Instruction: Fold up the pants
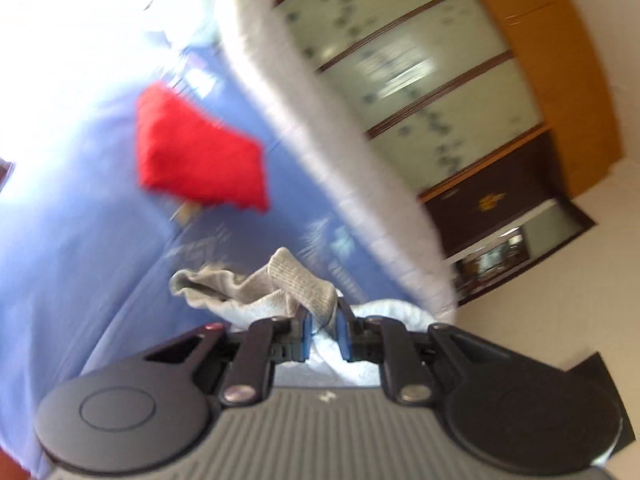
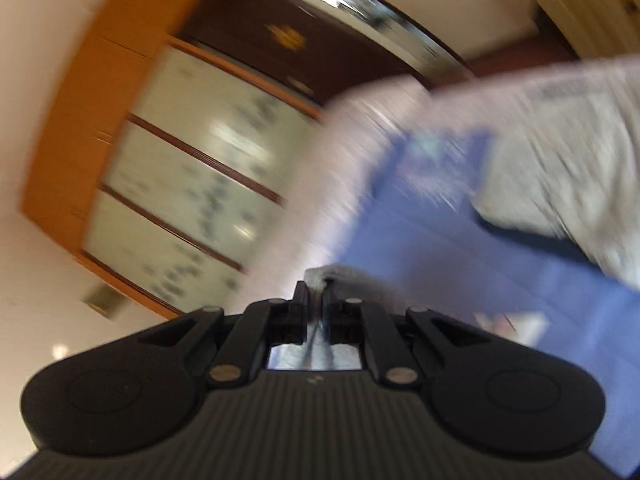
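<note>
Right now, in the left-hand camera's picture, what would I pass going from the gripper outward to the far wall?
Left gripper, pinching the grey pants at a ribbed edge → blue bedsheet → red cloth lying on it → white fuzzy edge of the bed → frosted glass cabinet doors in a wooden frame.

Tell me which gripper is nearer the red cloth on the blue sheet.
Left. The left gripper, shut on grey pants, has the red cloth ahead of it on the blue sheet. The right gripper, pinching pale fabric, shows no red cloth.
</note>
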Demonstrator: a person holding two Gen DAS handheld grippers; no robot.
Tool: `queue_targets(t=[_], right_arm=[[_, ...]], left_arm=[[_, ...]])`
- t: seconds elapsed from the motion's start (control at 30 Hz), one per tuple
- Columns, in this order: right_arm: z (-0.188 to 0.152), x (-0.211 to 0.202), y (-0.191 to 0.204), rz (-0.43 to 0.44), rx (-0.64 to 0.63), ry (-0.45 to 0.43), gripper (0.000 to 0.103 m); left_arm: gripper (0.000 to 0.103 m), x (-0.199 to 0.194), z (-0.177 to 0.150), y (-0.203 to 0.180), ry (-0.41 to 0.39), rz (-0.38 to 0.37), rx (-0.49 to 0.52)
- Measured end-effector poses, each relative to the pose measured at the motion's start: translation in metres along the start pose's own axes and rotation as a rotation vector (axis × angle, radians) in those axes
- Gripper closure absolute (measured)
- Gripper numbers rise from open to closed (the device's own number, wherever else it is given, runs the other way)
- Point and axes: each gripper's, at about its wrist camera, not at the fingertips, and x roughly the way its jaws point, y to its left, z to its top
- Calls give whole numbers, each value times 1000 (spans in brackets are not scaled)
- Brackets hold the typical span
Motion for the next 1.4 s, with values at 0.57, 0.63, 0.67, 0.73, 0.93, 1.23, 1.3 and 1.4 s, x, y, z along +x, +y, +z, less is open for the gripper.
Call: queue_targets(t=[0.57,0.63,0.67,0.73,0.93,1.23,1.3,1.4], right_arm=[[-121,-131,-174,-446,141,236,94],[-111,-126,-152,-447,34,213,94],[-107,-121,-142,-422,3,216,94],[-104,-97,-122,-350,-33,239,93],[-131,-18,-62,-181,-192,407,80],[-211,101,-40,-153,-151,640,59],[-222,125,-44,-187,-124,652,51],[-235,143,-50,-222,-48,677,49]], left_arm=[[91,-8,-93,181,212,379,-381],[91,-5,-87,170,201,387,-329],[90,-2,-85,164,198,394,-301],[88,-1,-84,155,205,412,-260],[77,-43,-74,149,145,447,-213],[60,-19,-25,146,73,457,-131],[49,22,-16,142,100,425,-96],[40,89,-3,140,170,367,-72]])
